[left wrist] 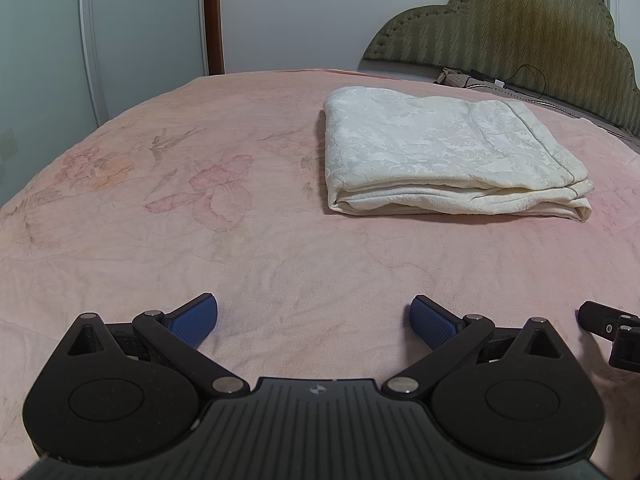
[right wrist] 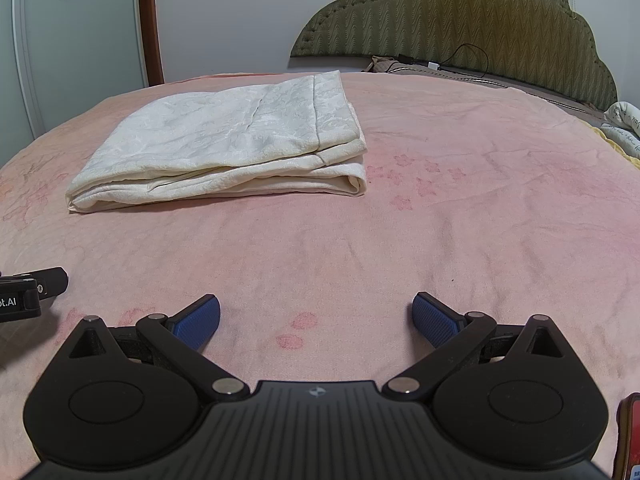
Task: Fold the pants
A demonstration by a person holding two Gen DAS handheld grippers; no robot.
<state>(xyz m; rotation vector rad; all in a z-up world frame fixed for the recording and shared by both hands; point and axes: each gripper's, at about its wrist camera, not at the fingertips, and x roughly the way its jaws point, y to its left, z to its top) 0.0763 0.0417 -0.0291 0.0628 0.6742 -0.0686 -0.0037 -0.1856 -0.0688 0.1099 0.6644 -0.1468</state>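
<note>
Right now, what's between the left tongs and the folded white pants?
Only bare pink bedsheet lies between the open left tongs and the folded pants, seen in the left wrist view.

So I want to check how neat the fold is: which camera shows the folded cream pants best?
The right wrist view: the folded cream pants lie whole in frame, with the stacked layers and the rolled fold at their right end plain. The left wrist view also shows them whole, but with the stacked edges less distinct.

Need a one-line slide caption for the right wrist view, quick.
Right gripper open above the pink bedspread, cream pants lying folded ahead to the left.
</note>
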